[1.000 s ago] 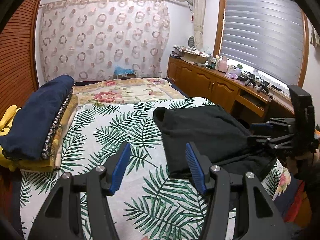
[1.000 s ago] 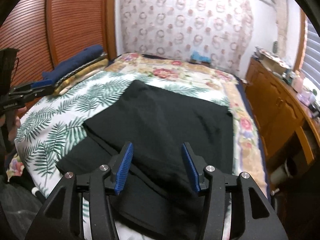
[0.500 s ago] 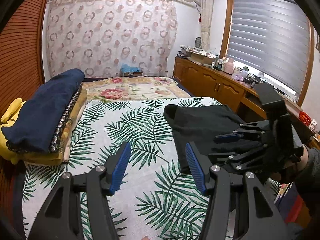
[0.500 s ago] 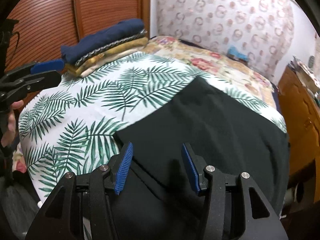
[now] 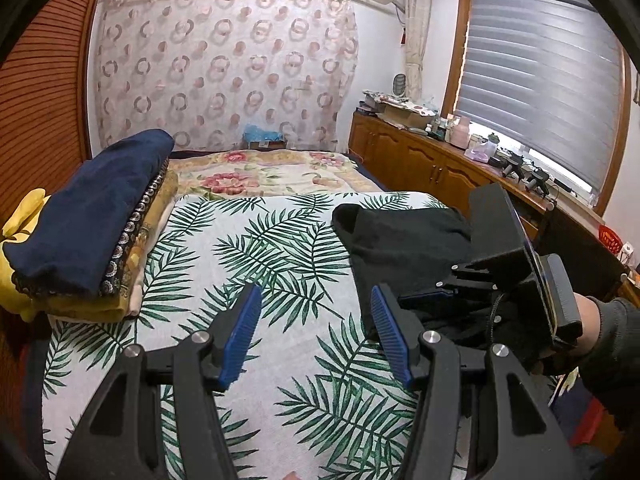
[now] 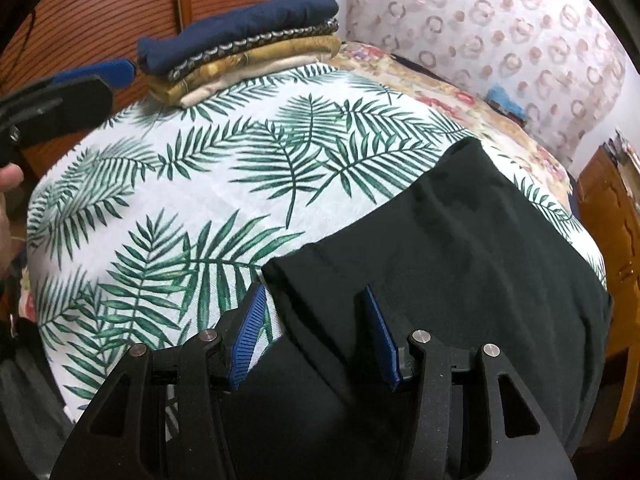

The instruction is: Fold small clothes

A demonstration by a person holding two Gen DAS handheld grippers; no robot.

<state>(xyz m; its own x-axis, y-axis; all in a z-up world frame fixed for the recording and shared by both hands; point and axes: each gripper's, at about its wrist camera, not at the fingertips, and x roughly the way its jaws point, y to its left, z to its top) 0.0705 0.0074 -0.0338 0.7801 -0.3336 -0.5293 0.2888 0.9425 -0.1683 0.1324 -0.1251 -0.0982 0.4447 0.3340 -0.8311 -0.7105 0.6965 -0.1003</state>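
Two grippers hang over a bed (image 5: pixel 280 360) spread with a white sheet (image 6: pixel 224 184) printed in green palm fronds, a flowered cover showing beyond it toward the curtain (image 5: pixel 224 68) on the back wall. On the right half of the sheet lies the black garment (image 6: pixel 480 248), spread mostly flat with its near edge folded over and spilling off the bed's front edge. A stack of folded clothes (image 5: pixel 88 224), navy on top and gold and cream beneath, sits at the far left corner of the sheet, well apart from the black garment. The right gripper (image 6: pixel 316 328) is tipped down over the garment's near left corner, its blue pads parted with the cloth's edge between them; the pads do not press the fabric. The left gripper (image 5: pixel 316 332) hovers above bare sheet just left of the garment, fingers apart with nothing between them. A hand (image 5: pixel 592 332) in a dark sleeve holds the right gripper.
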